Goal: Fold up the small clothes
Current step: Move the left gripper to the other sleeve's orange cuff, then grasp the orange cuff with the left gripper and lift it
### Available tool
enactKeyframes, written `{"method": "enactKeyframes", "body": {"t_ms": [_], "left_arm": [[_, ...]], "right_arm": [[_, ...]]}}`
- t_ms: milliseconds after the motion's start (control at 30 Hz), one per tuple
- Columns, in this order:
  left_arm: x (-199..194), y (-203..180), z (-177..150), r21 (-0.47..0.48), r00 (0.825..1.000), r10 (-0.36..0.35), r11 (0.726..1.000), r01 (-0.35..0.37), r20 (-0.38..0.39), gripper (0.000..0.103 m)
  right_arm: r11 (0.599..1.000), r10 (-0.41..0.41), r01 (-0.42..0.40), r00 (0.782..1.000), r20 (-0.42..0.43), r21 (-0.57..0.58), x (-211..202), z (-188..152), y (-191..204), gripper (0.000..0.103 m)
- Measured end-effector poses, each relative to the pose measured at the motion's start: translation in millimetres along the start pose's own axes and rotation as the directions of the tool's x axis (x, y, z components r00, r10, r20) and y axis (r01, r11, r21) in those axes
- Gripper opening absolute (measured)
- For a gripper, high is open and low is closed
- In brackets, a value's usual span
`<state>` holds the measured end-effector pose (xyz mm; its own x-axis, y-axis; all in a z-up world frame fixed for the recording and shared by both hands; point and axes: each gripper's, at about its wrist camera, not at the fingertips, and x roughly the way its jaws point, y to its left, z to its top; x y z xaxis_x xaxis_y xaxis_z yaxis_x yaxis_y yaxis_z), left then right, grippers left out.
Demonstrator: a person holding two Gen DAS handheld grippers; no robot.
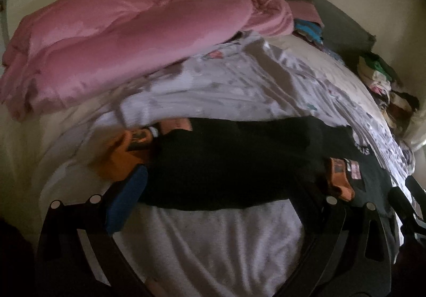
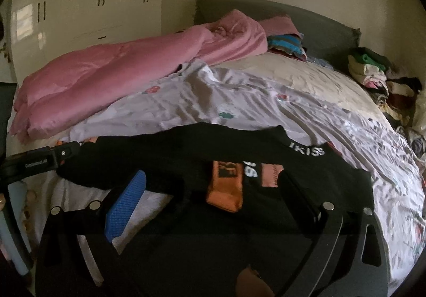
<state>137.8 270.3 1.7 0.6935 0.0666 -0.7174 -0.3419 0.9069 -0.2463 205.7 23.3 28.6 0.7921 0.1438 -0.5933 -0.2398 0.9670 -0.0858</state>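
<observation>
the black garment [image 2: 186, 164] lay across the bed [image 2: 319, 78], mid-fold. the left hand-held gripper [image 1: 226, 185] and right hand-held gripper [image 2: 213, 198] both had fingers apart, straddling the cloth. next move, judged: clamp an edge and fold over

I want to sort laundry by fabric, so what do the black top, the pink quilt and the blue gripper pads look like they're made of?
Black top: matte knit, probably cotton jersey; it drapes limply, with orange patches and white lettering.
Pink quilt: padded, smooth fabric with a slight sheen, possibly polyester; puffy stitched sections.
Blue gripper pads: rubbery or plastic looking, with a fine gridded texture.
</observation>
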Motion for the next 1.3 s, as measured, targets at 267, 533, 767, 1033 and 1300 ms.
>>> {"method": "enactKeyframes", "body": {"t_ms": [267, 533, 767, 1033, 1300], "left_arm": [[5.2, 34.0, 2.4, -0.075, 0.999, 0.041, 0.996, -0.042, -0.013, 0.093], [10.4, 67.3, 4.8, -0.136, 0.996, 0.090, 0.986, -0.092, -0.023, 0.093], [18.6, 100.5, 4.6, -0.220, 0.995, 0.083, 0.971, -0.094, -0.058, 0.093], [34.6, 110.0, 1.5, -0.268, 0.997, 0.024, 0.962, -0.042, -0.072, 0.057], [41.0, 99.2, 0.8, -0.293, 0.995, -0.090, 0.953, 0.073, -0.043, 0.012]], "right_arm": [[0.997, 0.021, -0.021, 1.000, -0.002, -0.069, 12.3, 8.7, 32.2, 0.098], [0.991, 0.062, -0.064, 0.998, -0.024, -0.120, 26.7, 11.4, 59.6, 0.099], [0.985, 0.099, -0.103, 0.994, -0.037, -0.135, 34.2, 9.1, 77.6, 0.098], [0.987, 0.115, -0.122, 0.991, -0.064, -0.106, 42.8, 0.4, 76.2, 0.098], [0.993, 0.109, -0.112, 0.991, -0.076, -0.041, 43.6, -6.5, 56.3, 0.098]]}}
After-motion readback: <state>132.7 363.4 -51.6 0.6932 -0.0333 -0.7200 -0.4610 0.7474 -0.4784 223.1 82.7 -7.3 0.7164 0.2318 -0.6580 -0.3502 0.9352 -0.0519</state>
